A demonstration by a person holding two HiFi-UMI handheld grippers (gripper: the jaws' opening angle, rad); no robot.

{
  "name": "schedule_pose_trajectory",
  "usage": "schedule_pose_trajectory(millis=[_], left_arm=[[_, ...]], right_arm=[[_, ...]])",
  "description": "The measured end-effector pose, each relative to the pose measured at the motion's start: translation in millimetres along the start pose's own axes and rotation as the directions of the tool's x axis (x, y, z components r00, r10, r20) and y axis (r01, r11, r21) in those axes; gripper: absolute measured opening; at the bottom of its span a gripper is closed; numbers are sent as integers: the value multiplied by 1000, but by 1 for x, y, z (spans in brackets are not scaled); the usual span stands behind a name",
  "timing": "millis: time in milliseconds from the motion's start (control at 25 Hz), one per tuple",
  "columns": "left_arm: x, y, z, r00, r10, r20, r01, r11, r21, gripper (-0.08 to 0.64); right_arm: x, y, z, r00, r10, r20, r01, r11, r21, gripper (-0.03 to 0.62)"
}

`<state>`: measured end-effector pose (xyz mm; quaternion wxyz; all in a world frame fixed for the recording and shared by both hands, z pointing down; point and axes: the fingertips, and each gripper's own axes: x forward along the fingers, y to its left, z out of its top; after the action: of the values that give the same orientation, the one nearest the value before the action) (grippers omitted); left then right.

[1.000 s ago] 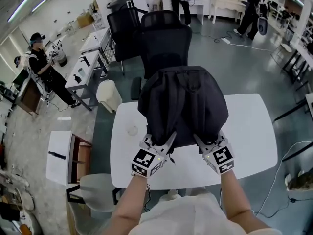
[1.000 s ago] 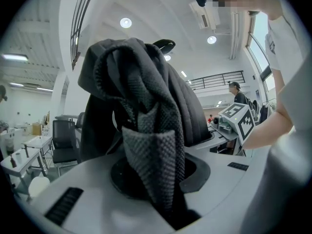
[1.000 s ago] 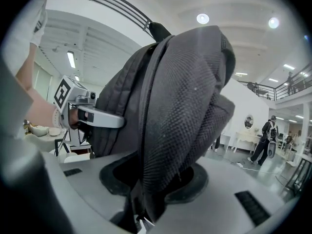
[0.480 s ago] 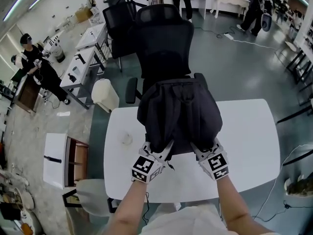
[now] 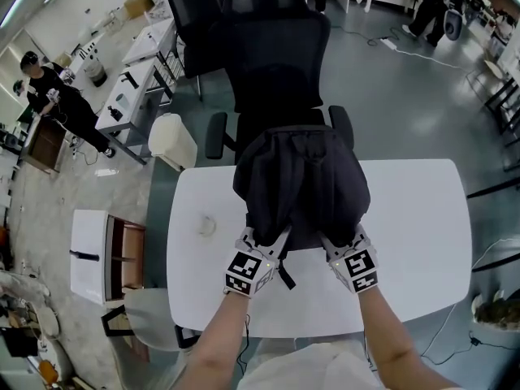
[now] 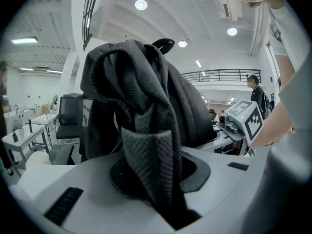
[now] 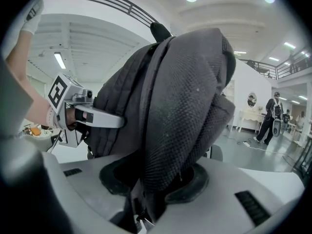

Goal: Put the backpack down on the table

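A black backpack [image 5: 301,185] hangs over the far half of the white table [image 5: 414,226], held up by its two shoulder straps. My left gripper [image 5: 270,240] is shut on the left strap [image 6: 148,150], whose mesh fabric is pinched between its jaws. The right strap [image 7: 180,145] is folded thick between the jaws of my right gripper [image 5: 331,240], which is shut on it. From each gripper view the other gripper shows beside the bag: the right one [image 6: 242,121], the left one [image 7: 78,113]. Whether the bag's bottom touches the table I cannot tell.
A black office chair [image 5: 276,55] stands right behind the table's far edge. A small clear round thing [image 5: 207,224] lies on the table's left part. A white bin [image 5: 172,140] and a low cabinet [image 5: 106,246] stand left of the table. People [image 5: 57,104] are at the far left.
Both grippers have sunk together with the backpack, which now hangs lower and closer to the table top. Both grips on the straps are unchanged.
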<state>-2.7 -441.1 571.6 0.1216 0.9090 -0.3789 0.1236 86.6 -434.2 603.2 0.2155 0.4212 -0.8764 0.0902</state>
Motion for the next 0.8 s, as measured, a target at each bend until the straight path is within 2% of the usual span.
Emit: schedule_pose_trajectory(millis=[320, 520, 800], left_arm=[[10, 8, -38, 998, 49, -42, -50, 998, -31, 98], [10, 7, -47, 998, 44, -42, -46, 999, -29, 104], [6, 9, -70, 996, 73, -41, -74, 996, -38, 177]], right_arm=[[19, 4, -35, 1000, 0, -26, 1, 999, 32, 152], [20, 7, -44, 1000, 4, -21, -3, 999, 41, 158], [22, 14, -60, 999, 31, -8, -30, 998, 48, 173]])
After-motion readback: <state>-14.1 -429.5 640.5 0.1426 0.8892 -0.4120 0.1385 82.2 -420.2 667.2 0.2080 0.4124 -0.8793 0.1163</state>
